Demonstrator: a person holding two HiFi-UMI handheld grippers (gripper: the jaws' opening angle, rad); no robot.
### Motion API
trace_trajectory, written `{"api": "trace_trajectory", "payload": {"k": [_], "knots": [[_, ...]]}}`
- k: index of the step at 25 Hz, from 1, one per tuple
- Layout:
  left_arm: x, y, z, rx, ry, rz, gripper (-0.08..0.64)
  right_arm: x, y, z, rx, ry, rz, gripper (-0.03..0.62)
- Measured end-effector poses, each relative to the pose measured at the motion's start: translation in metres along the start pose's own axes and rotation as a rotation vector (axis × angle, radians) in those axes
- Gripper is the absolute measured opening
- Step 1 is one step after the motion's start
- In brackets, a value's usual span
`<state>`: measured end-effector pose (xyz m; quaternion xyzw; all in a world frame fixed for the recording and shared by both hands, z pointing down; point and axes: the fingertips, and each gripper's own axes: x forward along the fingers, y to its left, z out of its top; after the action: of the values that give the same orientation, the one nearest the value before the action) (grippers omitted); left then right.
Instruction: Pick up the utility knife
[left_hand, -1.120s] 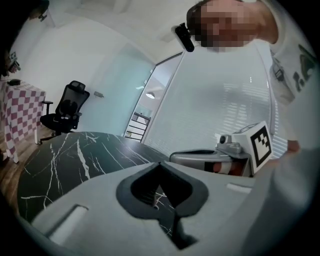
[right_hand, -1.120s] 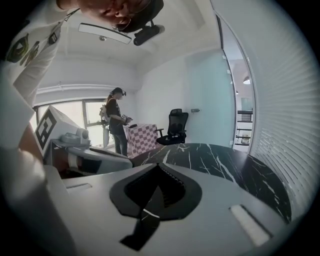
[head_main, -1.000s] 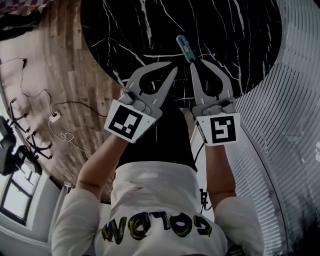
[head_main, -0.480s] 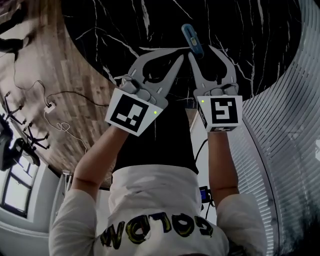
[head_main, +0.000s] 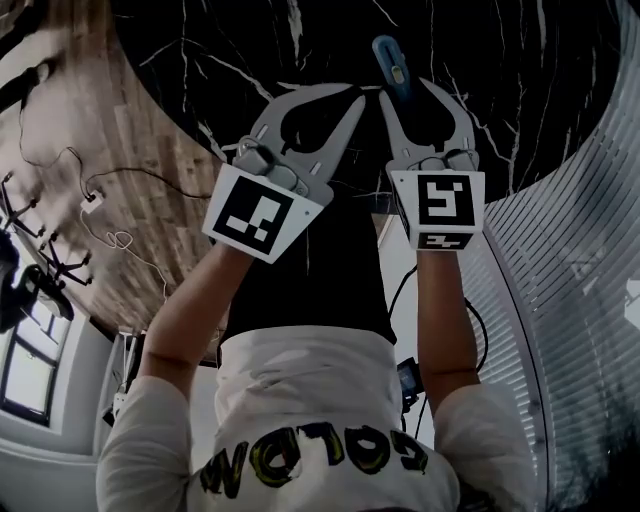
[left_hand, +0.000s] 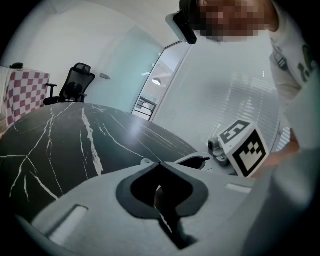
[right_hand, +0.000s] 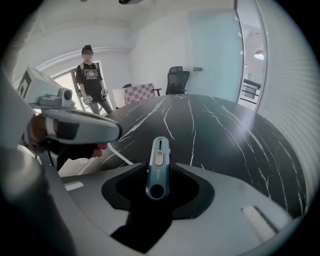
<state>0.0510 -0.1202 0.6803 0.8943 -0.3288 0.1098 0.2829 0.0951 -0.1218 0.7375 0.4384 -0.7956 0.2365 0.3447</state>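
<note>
The right gripper (right_hand: 159, 176) had just been opening; its jaws stood wide, with the utility knife (right_hand: 159, 156) ungripped between them. The left gripper (left_hand: 160, 165) was closed and empty.

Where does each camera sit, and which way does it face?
Head view: on the person's head, facing steeply down at the table; forearms, left gripper and right gripper show.
Left gripper view: on that gripper, facing along its shut jaws over the table; the right gripper shows.
Right gripper view: on that gripper, facing along jaws that have just been opening, knife between them.
Head and right gripper views share the knife.
</note>
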Motion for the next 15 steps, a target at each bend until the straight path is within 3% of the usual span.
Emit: {"api": "trace_trajectory", "payload": {"k": [9, 15], "knots": [[-0.015, -0.002, 0.017, -0.011, -0.022, 0.03, 0.002, -0.01, -0.005, 0.008, -0.006, -0.014, -0.016, 0.129], [-0.032, -0.014, 0.043, 0.01, -0.057, 0.045, 0.003, -0.046, -0.006, 0.043, 0.005, -0.107, -0.029, 0.129]]}}
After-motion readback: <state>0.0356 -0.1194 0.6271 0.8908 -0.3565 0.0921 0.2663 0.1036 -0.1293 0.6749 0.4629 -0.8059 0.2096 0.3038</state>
